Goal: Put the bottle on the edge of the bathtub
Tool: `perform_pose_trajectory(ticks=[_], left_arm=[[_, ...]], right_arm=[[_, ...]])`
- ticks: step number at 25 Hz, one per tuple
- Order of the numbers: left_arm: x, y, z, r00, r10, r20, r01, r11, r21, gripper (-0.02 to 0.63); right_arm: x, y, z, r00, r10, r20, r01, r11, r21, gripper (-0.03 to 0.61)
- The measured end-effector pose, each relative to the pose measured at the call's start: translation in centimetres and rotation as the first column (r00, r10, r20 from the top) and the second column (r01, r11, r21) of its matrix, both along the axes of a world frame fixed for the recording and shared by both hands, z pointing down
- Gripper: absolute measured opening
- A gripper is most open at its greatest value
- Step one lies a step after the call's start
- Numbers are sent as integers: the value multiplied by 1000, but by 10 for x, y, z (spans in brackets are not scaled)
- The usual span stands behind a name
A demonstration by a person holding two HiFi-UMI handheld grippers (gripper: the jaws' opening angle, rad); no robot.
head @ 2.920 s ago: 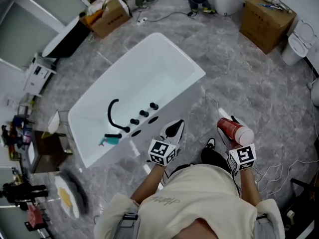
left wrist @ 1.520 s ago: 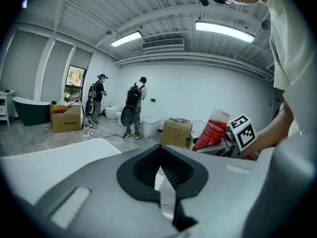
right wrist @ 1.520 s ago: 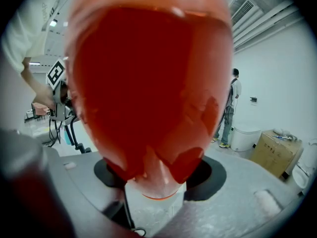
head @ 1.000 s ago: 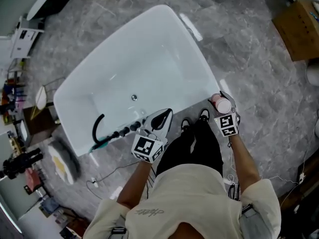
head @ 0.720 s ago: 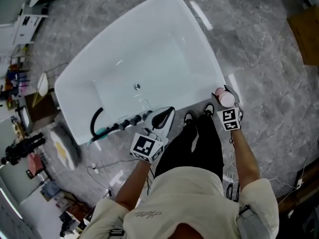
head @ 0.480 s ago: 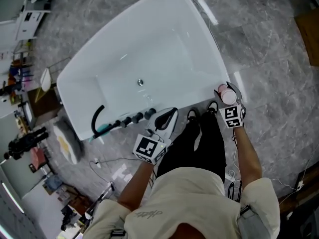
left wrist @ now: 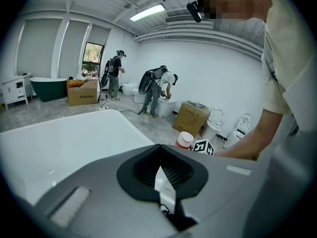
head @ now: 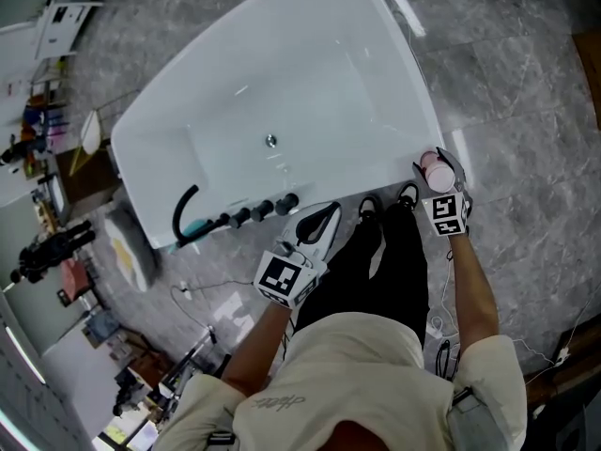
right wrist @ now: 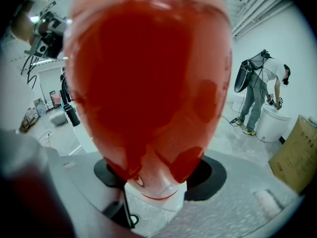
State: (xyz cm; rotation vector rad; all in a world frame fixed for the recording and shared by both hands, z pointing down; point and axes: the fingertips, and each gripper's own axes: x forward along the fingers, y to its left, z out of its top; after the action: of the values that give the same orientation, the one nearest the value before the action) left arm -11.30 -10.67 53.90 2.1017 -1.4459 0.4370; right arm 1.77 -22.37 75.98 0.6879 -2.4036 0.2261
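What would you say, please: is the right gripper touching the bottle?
Touching. The right gripper view shows the red bottle seated between the jaws of the right gripper, with both dark pads pressed against its body.

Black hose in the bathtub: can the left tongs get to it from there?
Probably yes. The left tongs are shut and empty, hovering near the bathtub rim, and only the row of black knobs sits between them and the black hose. Nothing covers it.
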Motion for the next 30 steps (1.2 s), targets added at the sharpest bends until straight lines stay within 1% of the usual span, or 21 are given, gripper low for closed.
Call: perform_pose_trajectory(ticks=[2,5,8,11,12,13,15,20,24,27,30], left_arm=[[-1,3,1,1000,2,1,-2,1000,-7,11],[-1,5,2,1000,5,-1,-5,1000,-13,11],[-2,1,5,1000,6,0,-6,1000,-10,11],[-2,-1,5,1000,13,-5,-13,1000,-2,11],[-1,-2,3,1000,16,-7,-16,1000,1,11],[-1,-3,1,1000,19,-9,-19,1000,5,11],[0,-3,-3,1000,25,-15,-25,1000,11,11],[-2,-3,-12,999,39,-26,-38,998,43,11],[-6,4,-16,997,43,-58,-40,997,62,11],[-7,7,-17,996,67,-65,-61,995,81,11],[-5,6,-17,992,105,-73,-96,989,111,11]], right_arm=[[-2,-1,-1,1000,-5,9,5,1000,18,288],[-1,1,-2,1000,-7,-2,7,1000,25,290],[-3,-1,3,1000,-8,2,8,999,34,295],[-4,-3,6,1000,0,-13,0,999,37,299],[-4,-4,5,1000,9,-19,-8,999,38,315],[-3,-6,4,1000,20,-20,-19,999,37,360],[-1,-9,3,999,44,-14,-43,999,29,395],[13,-5,6,994,112,-4,-112,994,-14,437],[32,10,1,984,179,-4,-179,983,-48,442],[41,23,-10,976,218,14,-216,974,-70,436],[45,34,-32,960,273,62,-267,960,-89,378]])
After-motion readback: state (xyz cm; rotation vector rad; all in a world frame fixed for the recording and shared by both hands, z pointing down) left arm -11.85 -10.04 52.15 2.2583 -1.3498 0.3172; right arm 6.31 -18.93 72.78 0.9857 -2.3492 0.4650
